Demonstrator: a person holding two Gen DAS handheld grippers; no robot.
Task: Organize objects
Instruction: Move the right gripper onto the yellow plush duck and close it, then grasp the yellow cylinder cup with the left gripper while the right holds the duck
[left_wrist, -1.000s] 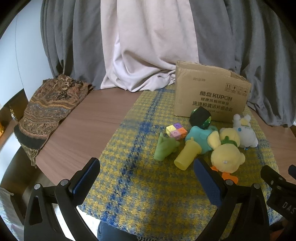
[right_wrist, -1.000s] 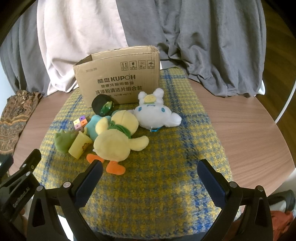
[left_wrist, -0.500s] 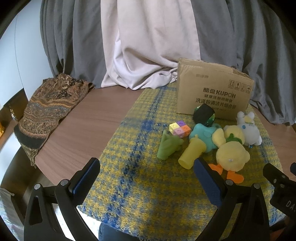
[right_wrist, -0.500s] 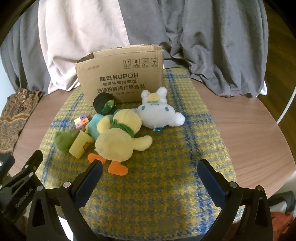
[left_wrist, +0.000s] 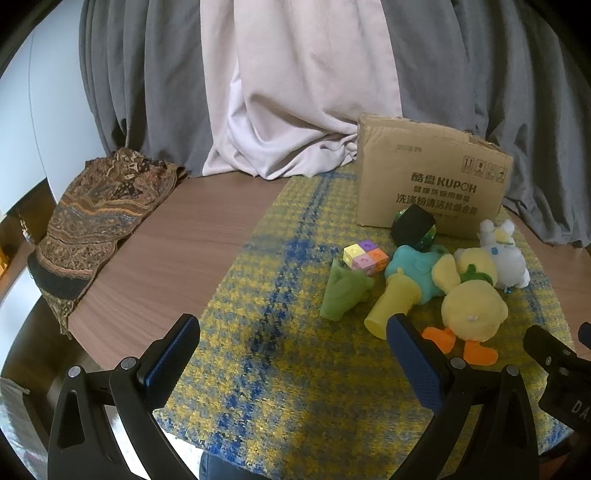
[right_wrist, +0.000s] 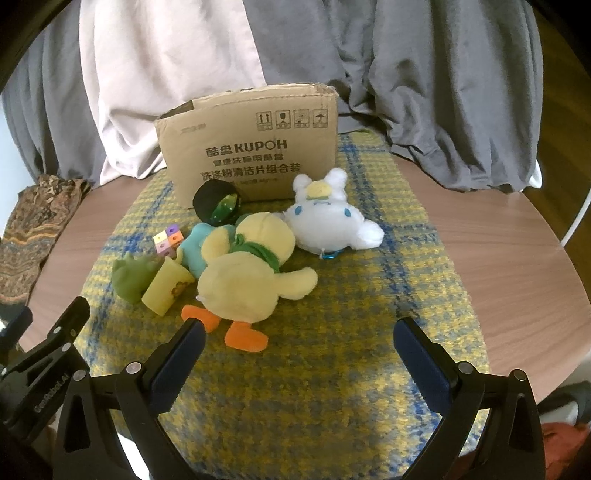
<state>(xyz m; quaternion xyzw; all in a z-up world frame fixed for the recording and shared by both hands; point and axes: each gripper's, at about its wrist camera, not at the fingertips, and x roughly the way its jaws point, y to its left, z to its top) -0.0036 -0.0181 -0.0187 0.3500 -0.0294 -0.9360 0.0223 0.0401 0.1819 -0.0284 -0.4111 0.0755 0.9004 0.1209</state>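
Both grippers, left (left_wrist: 291, 350) and right (right_wrist: 297, 350), hover with fingers wide and empty before the duck (right_wrist: 247, 280), which lies before the box (right_wrist: 251, 144)

toys (right_wrist: 255, 280) before box (right_wrist: 251, 144), on cloth (right_wrist: 369, 332)
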